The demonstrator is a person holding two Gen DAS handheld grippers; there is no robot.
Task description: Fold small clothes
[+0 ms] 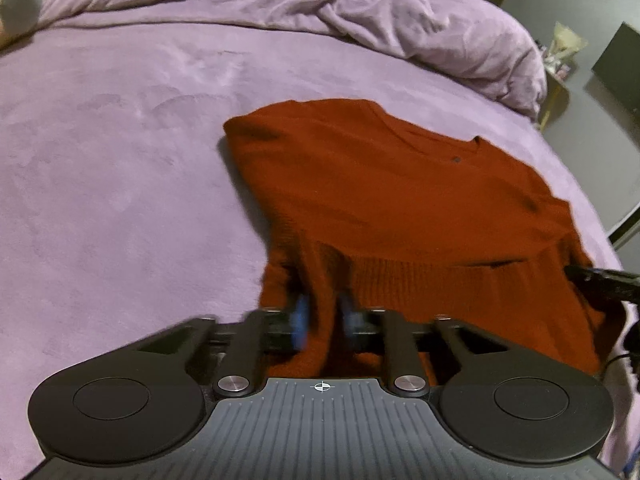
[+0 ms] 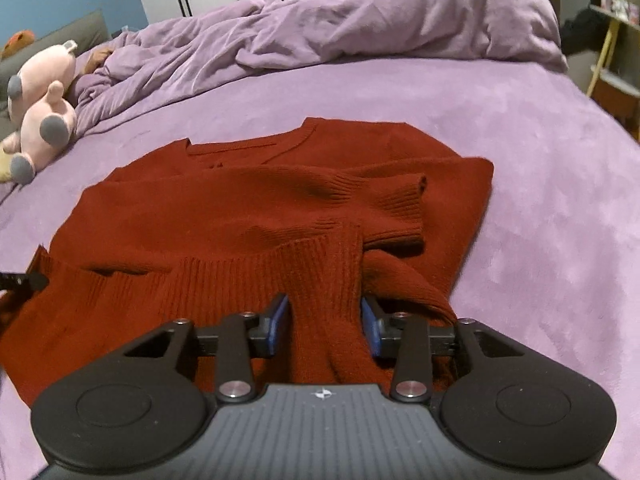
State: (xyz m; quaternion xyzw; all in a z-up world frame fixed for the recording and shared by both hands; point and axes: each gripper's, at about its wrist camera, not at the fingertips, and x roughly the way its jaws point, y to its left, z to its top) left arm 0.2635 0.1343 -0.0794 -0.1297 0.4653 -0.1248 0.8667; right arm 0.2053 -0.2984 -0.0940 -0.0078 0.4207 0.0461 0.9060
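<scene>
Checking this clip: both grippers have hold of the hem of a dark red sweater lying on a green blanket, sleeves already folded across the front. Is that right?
Not quite: the blanket is purple, not green, as the right wrist view shows. The rest holds: the left gripper and right gripper both pinch the hem of the dark red sweater, sleeves folded across the front.

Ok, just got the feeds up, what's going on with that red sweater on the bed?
A person is folding the red sweater on the purple bed with two handheld grippers. Both sleeves are already folded across its front. The left gripper is shut on the ribbed hem near one bottom corner, and the right gripper has a bunch of hem fabric between its pads at the other corner. The hem has not yet been folded up toward the collar.
</scene>
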